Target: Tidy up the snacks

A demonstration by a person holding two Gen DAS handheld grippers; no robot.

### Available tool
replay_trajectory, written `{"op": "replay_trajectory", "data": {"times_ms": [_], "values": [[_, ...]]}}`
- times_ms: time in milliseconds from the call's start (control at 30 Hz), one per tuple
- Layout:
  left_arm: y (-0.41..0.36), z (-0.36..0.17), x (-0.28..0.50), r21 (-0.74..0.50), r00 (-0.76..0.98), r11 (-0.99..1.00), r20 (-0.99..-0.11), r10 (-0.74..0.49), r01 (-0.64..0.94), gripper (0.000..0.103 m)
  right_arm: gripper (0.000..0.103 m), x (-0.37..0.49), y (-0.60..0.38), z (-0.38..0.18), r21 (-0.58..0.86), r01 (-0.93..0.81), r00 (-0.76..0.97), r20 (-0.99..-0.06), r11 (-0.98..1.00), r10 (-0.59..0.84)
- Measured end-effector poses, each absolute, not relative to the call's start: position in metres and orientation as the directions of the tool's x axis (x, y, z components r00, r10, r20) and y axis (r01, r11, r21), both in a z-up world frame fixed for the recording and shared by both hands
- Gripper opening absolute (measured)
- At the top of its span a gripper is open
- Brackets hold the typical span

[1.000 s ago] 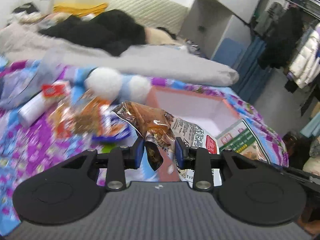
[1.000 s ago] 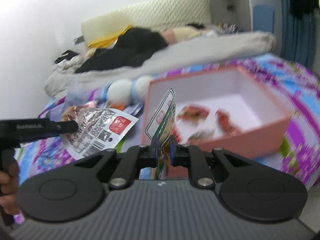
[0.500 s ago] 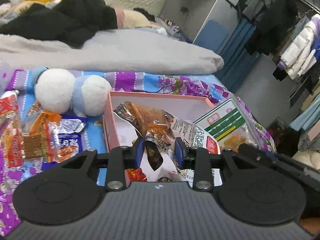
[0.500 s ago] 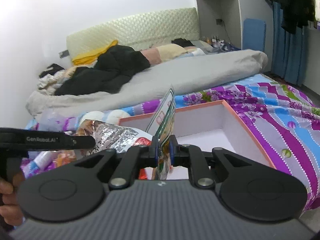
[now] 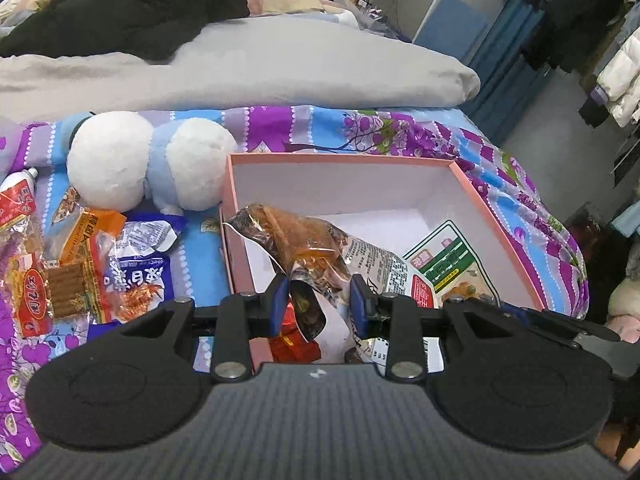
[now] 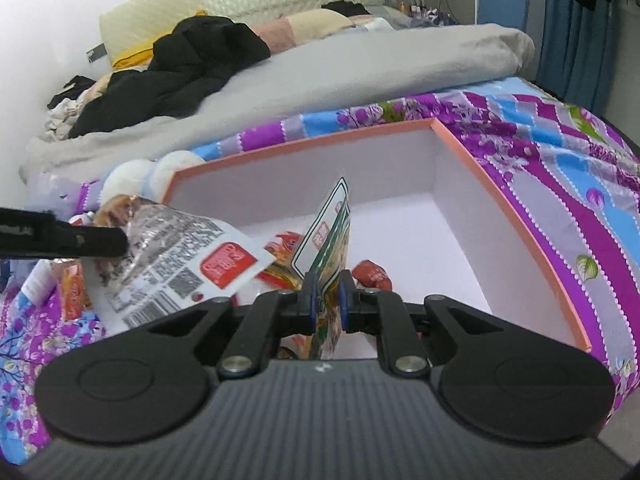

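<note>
Over the pink box point(image 5: 496, 216), a crinkly foil snack packet point(image 5: 304, 240) is pinched by the left gripper point(image 5: 318, 300), jaws part-closed. A flat green-labelled pouch point(image 6: 332, 240) is clamped edge-on in the nearly shut right gripper point(image 6: 325, 300). Both are judged light, slippery; sealed edges are best gripped.

Plush toy point(image 5: 148, 162), grey duvet point(image 5: 248, 68)

Bright, even indoor light; fisheye-bent edges, slight blur.
</note>
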State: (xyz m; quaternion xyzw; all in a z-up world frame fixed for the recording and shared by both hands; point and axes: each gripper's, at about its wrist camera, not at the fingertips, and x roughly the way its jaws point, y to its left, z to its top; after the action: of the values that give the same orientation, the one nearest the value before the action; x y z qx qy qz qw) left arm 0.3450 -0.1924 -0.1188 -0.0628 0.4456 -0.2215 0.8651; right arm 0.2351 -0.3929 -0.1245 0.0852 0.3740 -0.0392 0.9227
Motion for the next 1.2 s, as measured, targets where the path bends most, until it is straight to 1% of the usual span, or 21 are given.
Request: {"op": "replay_trajectory", "data": {"times_ms": [67,100,133,167,200,233,300,333,700,1033,1200], "values": [[-0.194,-0.117,0.343,-0.291,0.513,0.896,-0.741,-0.433,0.335,0.042,0.015,0.234,-0.395,-0.126,0.125,0.136,0.714,-0.7,0.983,-0.01],[-0.196,-0.116,0.342,-0.277,0.519,0.899,-0.742,-0.425,0.34,0.051,0.016,0.234,-0.396,-0.126,0.126,0.134,0.714,-0.7,0.983,-0.008],[-0.196,-0.116,0.342,-0.268,0.524,0.9,-0.74,-0.42,0.344,0.056,0.016,0.233,-0.397,-0.126,0.132,0.132,0.713,-0.701,0.982,-0.002],[-0.195,-0.115,0.341,-0.27,0.527,0.899,-0.737,-0.424,0.345,0.057,0.017,0.232,-0.397,-0.126,0.133,0.133,0.712,-0.702,0.982,-0.001],[-0.193,-0.114,0.34,-0.275,0.528,0.898,-0.734,-0.427,0.345,0.059,0.028,0.232,-0.398,-0.126,0.132,0.138,0.712,-0.702,0.982,-0.005],[-0.192,-0.113,0.339,-0.274,0.533,0.898,-0.731,-0.427,0.344,0.06,0.043,0.232,-0.399,-0.126,0.133,0.141,0.715,-0.699,0.981,-0.008],[-0.188,-0.109,0.336,-0.276,0.539,0.895,-0.722,-0.434,0.35,0.062,0.056,0.228,-0.4,-0.124,0.14,0.147,0.725,-0.689,0.979,-0.01],[-0.187,-0.107,0.333,-0.275,0.541,0.892,-0.717,-0.439,0.359,0.062,0.054,0.228,-0.401,-0.124,0.145,0.145,0.729,-0.685,0.979,-0.006],[-0.155,-0.071,0.295,-0.276,0.615,0.882,-0.636,-0.465,0.382,0.062,0.054,0.205,-0.382,-0.096,0.138,0.105,0.787,-0.617,0.985,0.003],[-0.103,-0.048,0.245,-0.259,0.683,0.892,-0.575,-0.451,0.37,0.062,0.054,0.168,-0.345,-0.074,0.162,0.017,0.844,-0.531,0.987,0.073],[-0.09,-0.057,0.218,-0.178,0.711,0.917,-0.586,-0.39,0.356,0.062,0.054,0.148,-0.329,-0.072,0.174,-0.015,0.862,-0.496,0.985,0.101]]}}
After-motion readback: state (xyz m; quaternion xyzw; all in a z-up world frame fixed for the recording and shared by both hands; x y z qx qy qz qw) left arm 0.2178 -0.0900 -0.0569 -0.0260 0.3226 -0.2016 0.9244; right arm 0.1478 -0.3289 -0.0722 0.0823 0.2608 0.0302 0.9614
